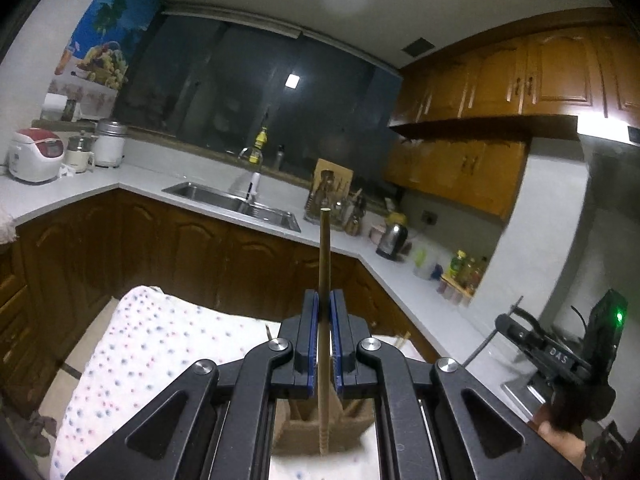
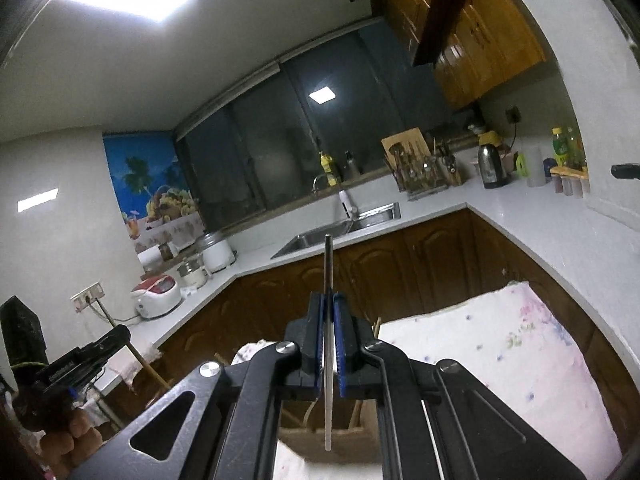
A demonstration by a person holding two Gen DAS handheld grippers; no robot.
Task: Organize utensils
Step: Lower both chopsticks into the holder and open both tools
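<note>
My left gripper is shut on a wooden chopstick that runs up between the blue pads and past them. Its lower end hangs over a brown compartment box holding other sticks. My right gripper is shut on a silver metal chopstick, whose lower tip hangs above the same brown box. Each gripper shows in the other's view: the right gripper with its grey stick at the right edge, the left gripper with its wooden stick at lower left.
The box stands on a table under a dotted white cloth. Beyond it an L-shaped white counter carries a sink, a utensil rack, a kettle, bottles and a rice cooker.
</note>
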